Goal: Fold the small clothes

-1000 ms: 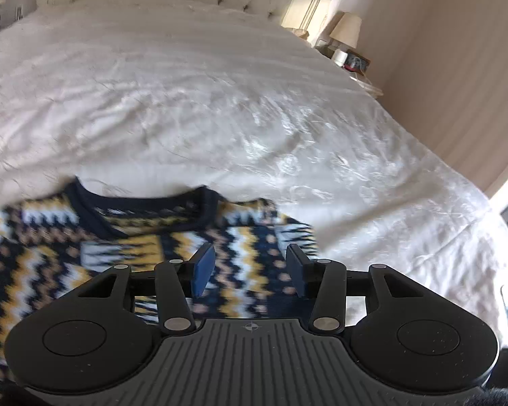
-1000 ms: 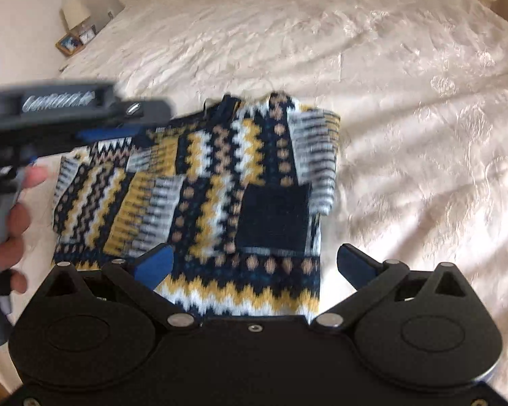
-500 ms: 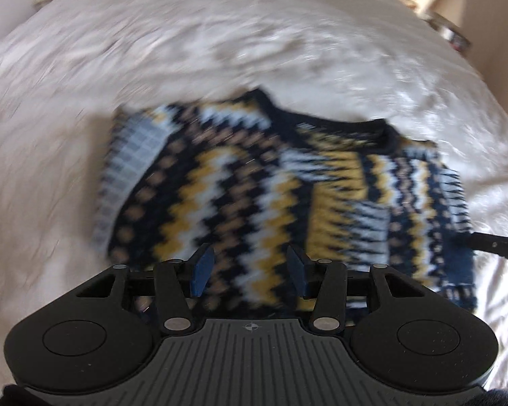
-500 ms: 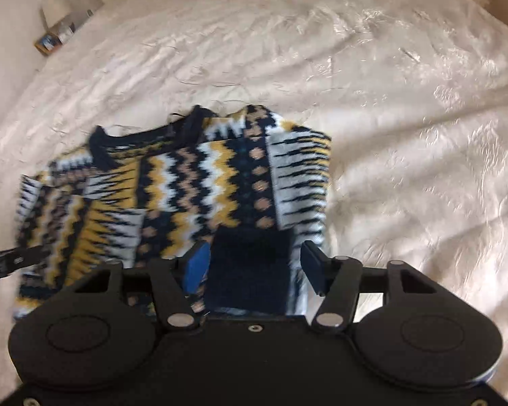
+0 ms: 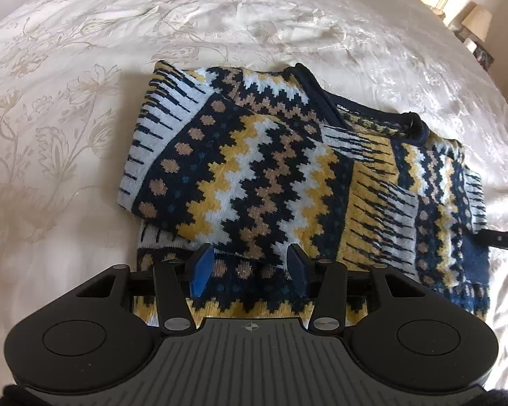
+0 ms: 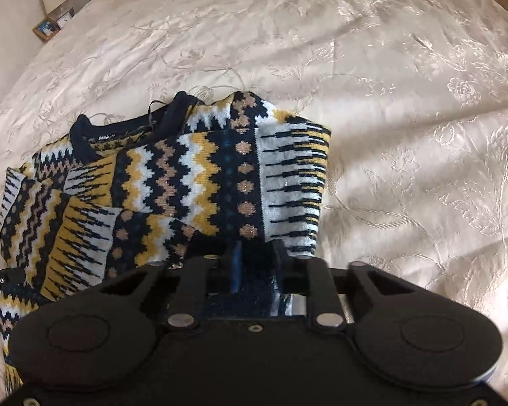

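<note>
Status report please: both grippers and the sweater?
Right gripper just closed on navy-yellow zigzag knit sweater hem. Left gripper open above hem. Nothing in the way.

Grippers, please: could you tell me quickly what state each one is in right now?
Left gripper: open over the sweater, gripping nothing.
Right gripper: jaws just closing, pinching the sweater's navy hem.

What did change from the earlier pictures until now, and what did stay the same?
Both tongs came down closer to the sweater. The right tongs have just been closing, with its dark hem between them. The left tongs stayed half open, holding nothing. The sweater stayed on the bedspread.
</note>
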A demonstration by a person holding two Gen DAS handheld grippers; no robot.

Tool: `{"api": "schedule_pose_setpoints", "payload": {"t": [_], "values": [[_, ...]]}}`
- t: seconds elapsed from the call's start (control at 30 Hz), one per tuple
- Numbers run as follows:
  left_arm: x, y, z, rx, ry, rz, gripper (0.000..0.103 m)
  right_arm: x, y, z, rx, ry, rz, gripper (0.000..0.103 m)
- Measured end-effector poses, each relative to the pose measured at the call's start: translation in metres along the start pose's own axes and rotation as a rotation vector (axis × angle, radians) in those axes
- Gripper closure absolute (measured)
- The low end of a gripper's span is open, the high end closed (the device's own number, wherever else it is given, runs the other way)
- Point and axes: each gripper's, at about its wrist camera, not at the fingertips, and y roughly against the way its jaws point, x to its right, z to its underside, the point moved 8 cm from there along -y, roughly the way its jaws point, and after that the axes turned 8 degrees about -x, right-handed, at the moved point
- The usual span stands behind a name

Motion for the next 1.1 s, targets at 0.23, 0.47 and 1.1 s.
{"api": "schedule_pose_setpoints", "payload": {"t": [0.23, 0.47, 1.1], "values": [[0.001, 0.010, 0.001, 0.020, 0.004, 0.001, 0.057, -0.010, 0.018, -0.006, 0.032, -0.001, -0.016, 0.095], [-0.001, 0.018, 0.000, 0.033, 0.019, 0.015, 0.057, -0.021, 0.047, -0.029, 0.135, 0.039, -0.004, 0.096], [0.005, -0.007, -0.071, 0.073, -0.075, -0.006, 0.057, 0.024, 0.004, -0.054, 0.103, -0.004, 0.125, 0.096]]}}
